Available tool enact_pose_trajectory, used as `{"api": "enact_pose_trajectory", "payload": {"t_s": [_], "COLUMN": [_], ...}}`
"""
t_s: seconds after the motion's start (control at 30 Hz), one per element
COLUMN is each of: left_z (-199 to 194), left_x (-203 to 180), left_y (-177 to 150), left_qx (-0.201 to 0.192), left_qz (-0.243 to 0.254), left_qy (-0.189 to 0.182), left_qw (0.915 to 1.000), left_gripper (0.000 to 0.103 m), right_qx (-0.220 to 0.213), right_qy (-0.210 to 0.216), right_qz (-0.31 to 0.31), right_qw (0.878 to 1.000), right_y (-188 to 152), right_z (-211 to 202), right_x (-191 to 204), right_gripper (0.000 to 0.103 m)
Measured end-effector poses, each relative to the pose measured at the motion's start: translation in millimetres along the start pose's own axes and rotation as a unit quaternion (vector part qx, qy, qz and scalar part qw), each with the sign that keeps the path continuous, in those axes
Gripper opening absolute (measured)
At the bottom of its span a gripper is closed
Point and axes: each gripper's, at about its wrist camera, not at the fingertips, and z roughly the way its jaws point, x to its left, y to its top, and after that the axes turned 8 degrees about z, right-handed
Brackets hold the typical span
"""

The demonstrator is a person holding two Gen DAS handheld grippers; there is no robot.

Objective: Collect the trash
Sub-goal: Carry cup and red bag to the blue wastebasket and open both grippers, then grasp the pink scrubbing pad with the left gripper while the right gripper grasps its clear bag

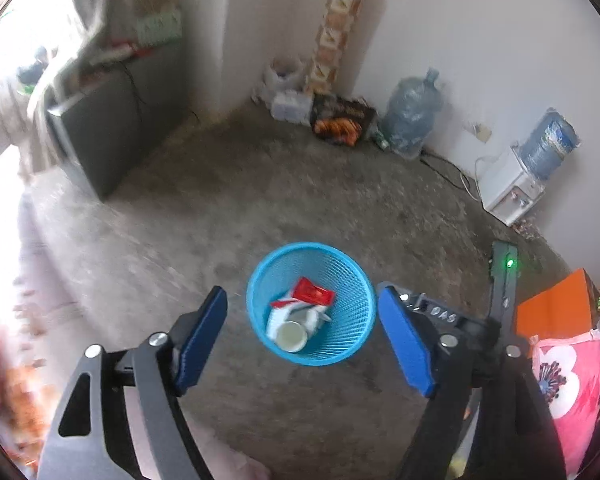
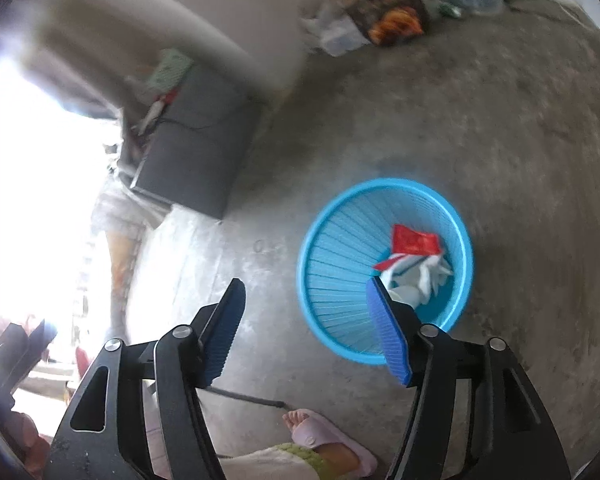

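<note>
While both grippers hang spread and empty above the floor, the step in hand looks like a drop into the bin, best finished by lifting clear without clipping its rim. From the left wrist, the left gripper frames the bin, where a red wrapper, white paper and a cup lie. From the right wrist, the right gripper sits off the bin's near-left edge, one pad overlapping its rim.
</note>
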Motion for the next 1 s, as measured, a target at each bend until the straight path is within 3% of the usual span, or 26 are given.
{"api": "enact_pose_trajectory", "payload": {"t_s": [0.27, 0.53, 0.6, 0.73, 1.0], "left_z": [-123, -206, -210, -187, -121], "left_x": [67, 149, 175, 224, 280], "left_y": [-48, -97, -103, -103, -87], "left_qx": [-0.062, -0.097, -0.081, -0.011, 0.099], "left_qz": [-0.039, -0.089, -0.106, -0.141, -0.164], "left_qy": [0.049, 0.139, 0.148, 0.150, 0.151], "left_qw": [0.9961, 0.9815, 0.9800, 0.9784, 0.9697], "left_gripper": [0.087, 0.093, 0.095, 0.095, 0.095], "right_qx": [0.014, 0.092, 0.123, 0.190, 0.268], "right_qy": [0.056, 0.133, 0.149, 0.175, 0.134], "right_qz": [-0.087, -0.158, -0.159, -0.151, -0.159], "right_qw": [0.995, 0.974, 0.968, 0.954, 0.941], "right_y": [-23, -59, -70, -93, -126], "right_z": [-32, -19, -4, 40, 127], "right_x": [86, 188, 212, 259, 331], "right_gripper": [0.072, 0.073, 0.073, 0.072, 0.059]}}
